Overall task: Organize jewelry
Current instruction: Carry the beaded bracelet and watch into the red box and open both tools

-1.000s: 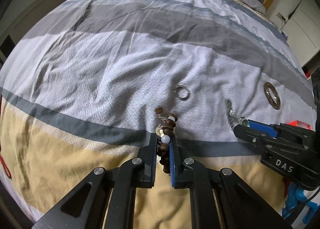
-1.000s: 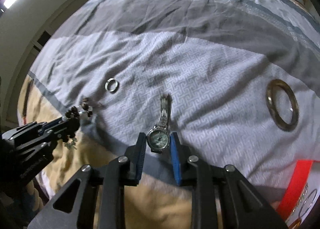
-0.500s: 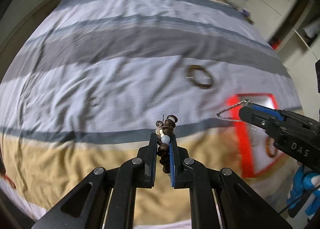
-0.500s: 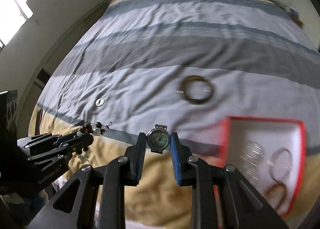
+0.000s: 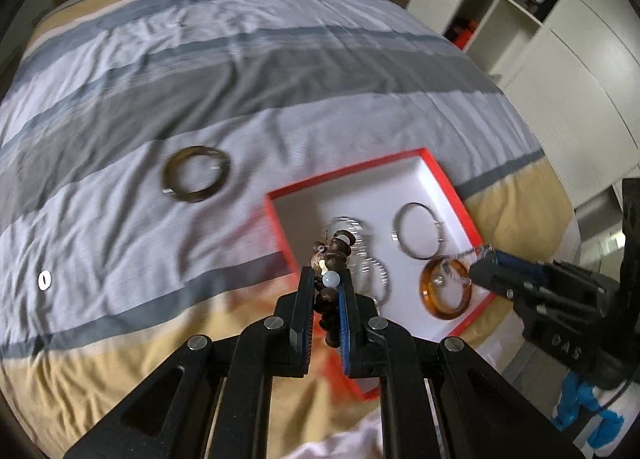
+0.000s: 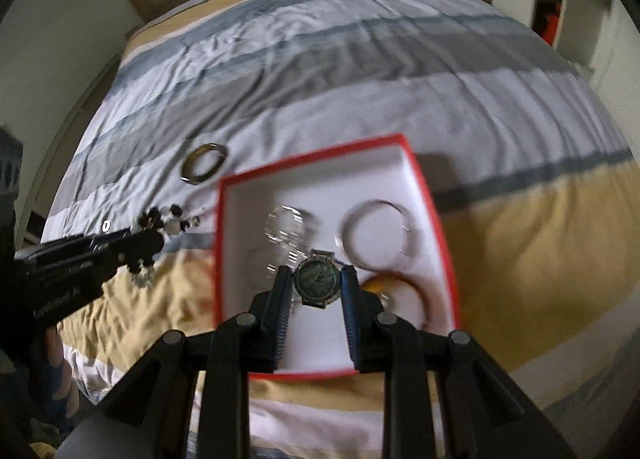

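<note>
Left tongs (image 5: 325, 291) clamp the beaded bracelet (image 5: 330, 259); right tongs (image 6: 316, 291) clamp the watch (image 6: 317, 279), at frame centre above the red box (image 6: 424, 187); lower each inside the walls before releasing.

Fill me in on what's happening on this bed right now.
A person is tidying jewelry with two handheld grippers. The left gripper is clamped on a dark wooden bead bracelet, and the right gripper holds a silver wristwatch with a green dial by its case. Both hang over the red-rimmed white box, which already holds silver bangles and an amber bangle. A dark bangle and a small silver ring lie on the striped bedspread, not yet collected.
</note>
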`<state>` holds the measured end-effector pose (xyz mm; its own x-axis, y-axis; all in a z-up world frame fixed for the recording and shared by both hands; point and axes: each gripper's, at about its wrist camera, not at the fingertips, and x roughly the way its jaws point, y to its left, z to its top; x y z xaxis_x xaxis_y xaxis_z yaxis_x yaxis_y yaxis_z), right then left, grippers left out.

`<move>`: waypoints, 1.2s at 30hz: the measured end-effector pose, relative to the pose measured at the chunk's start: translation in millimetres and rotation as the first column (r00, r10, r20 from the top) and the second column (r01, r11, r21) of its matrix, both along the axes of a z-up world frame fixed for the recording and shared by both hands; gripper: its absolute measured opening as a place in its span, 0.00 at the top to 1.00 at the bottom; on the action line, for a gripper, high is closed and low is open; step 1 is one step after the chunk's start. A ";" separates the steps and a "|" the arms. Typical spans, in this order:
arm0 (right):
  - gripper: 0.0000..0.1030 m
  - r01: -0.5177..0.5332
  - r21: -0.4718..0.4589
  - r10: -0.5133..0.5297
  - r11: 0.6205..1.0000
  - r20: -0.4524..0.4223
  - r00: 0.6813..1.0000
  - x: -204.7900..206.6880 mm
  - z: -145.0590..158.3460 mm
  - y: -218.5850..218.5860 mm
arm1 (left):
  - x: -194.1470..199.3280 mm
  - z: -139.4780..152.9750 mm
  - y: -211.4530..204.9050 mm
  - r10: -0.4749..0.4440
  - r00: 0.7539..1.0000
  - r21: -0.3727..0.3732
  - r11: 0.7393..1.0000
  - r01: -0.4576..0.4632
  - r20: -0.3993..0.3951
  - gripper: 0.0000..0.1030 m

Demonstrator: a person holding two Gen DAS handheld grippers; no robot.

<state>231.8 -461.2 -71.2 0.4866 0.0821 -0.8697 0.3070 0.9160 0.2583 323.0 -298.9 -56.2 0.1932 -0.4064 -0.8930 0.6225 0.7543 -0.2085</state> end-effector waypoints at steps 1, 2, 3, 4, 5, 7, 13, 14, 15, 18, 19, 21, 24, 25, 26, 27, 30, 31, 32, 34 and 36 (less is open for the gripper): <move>0.78 0.009 0.003 -0.009 1.000 -0.005 1.000 -3.1 -4.1 -4.3 | -1.5 -2.8 -5.8 -0.010 1.000 0.005 1.000 0.010 -0.001 0.90; 0.78 0.016 0.006 -0.016 1.000 -0.007 1.000 -5.9 -6.9 -7.8 | -3.1 -7.7 -13.7 -0.024 1.000 0.014 1.000 0.024 -0.002 0.90; 0.78 0.024 0.010 -0.024 1.000 -0.010 1.000 -7.2 -10.2 -10.5 | -4.4 -10.5 -18.3 -0.034 0.999 0.020 0.999 0.034 -0.003 0.90; 0.78 0.029 0.013 -0.029 0.999 -0.014 0.999 -8.4 -14.1 -13.4 | -5.5 -14.9 -23.9 -0.045 0.999 0.026 0.999 0.045 -0.003 0.90; 0.78 0.029 0.015 -0.029 0.999 -0.018 0.999 -9.4 -17.4 -15.7 | -5.9 -20.3 -28.7 -0.051 0.999 0.034 0.998 0.051 -0.006 0.90; 0.78 0.024 0.019 -0.024 1.000 -0.025 0.999 -6.6 -24.1 -18.7 | -3.7 -29.4 -34.7 -0.048 0.999 0.046 0.998 0.049 -0.014 0.90; 0.78 0.003 0.033 -0.002 0.999 -0.029 1.000 16.4 -41.5 -31.0 | 12.2 -50.4 -45.6 -0.019 1.000 0.093 0.995 0.020 -0.013 0.90; 0.78 -0.004 0.034 0.005 0.999 -0.028 1.000 22.7 -44.5 -32.7 | 16.9 -54.5 -47.6 -0.013 1.000 0.101 0.995 0.014 -0.012 0.90; 0.78 -0.007 0.035 0.008 0.999 -0.027 1.000 27.6 -46.2 -34.0 | 21.5 -58.9 -50.0 -0.008 1.000 0.110 0.994 0.009 -0.009 0.90; 0.78 -0.022 0.038 0.023 0.999 -0.030 0.999 45.5 -57.2 -39.3 | 31.8 -68.1 -55.0 0.002 1.000 0.125 0.992 -0.001 -0.003 0.90; 0.78 -0.022 0.040 0.023 0.999 -0.034 0.999 50.7 -61.5 -41.1 | 35.8 -71.9 -56.9 0.008 1.000 0.130 0.992 -0.007 -0.005 0.90; 0.78 -0.022 0.043 0.024 0.999 -0.043 0.999 57.5 -68.4 -44.1 | 44.0 -79.1 -59.9 0.023 1.000 0.135 0.991 -0.021 -0.008 0.90; 0.78 -0.019 0.042 0.022 0.999 -0.065 0.998 67.4 -80.3 -48.5 | 53.7 -89.2 -63.4 0.037 0.999 0.147 0.989 -0.035 -0.009 0.90; 0.78 -0.020 0.040 0.023 0.999 -0.072 0.997 69.5 -82.9 -49.2 | 56.7 -92.6 -64.0 0.041 0.999 0.147 0.988 -0.038 -0.014 0.90; 0.78 -0.020 0.037 0.023 0.999 -0.077 0.997 70.6 -84.3 -49.8 | 58.1 -94.3 -65.3 0.041 0.999 0.147 0.988 -0.038 -0.014 0.90; 0.78 -0.023 0.031 0.025 0.999 -0.080 0.996 72.1 -85.3 -49.9 | 58.5 -95.3 -66.3 0.036 0.999 0.146 0.989 -0.034 -0.012 0.90; 0.77 -0.029 0.016 0.030 0.999 -0.086 0.996 74.5 -86.1 -47.8 | 58.3 -98.3 -71.3 0.024 1.000 0.149 0.989 -0.023 -0.004 0.88; 0.77 -0.029 0.014 0.030 0.999 -0.089 0.996 74.9 -86.5 -47.5 | 58.7 -98.9 -71.5 0.026 1.000 0.146 0.989 -0.025 -0.005 0.88; 0.77 -0.028 0.012 0.029 1.000 -0.091 0.995 75.0 -86.7 -47.1 | 59.3 -99.2 -71.0 0.028 1.000 0.141 0.990 -0.026 -0.009 0.88; 0.77 -0.024 0.007 0.024 1.000 -0.095 0.995 75.0 -86.8 -47.2 | 60.3 -99.5 -71.0 0.027 1.000 0.135 0.991 -0.025 -0.016 0.87; 0.75 -0.018 0.005 0.019 1.000 -0.098 0.995 75.9 -86.7 -46.4 | 61.1 -99.0 -71.3 0.014 1.000 0.124 0.992 -0.010 -0.026 0.83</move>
<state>307.7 -507.6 -157.9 0.3971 0.0941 -0.9130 0.3140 0.9208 0.2315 384.1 -370.2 -155.2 0.1728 -0.2905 -0.9411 0.6086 0.7828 -0.1299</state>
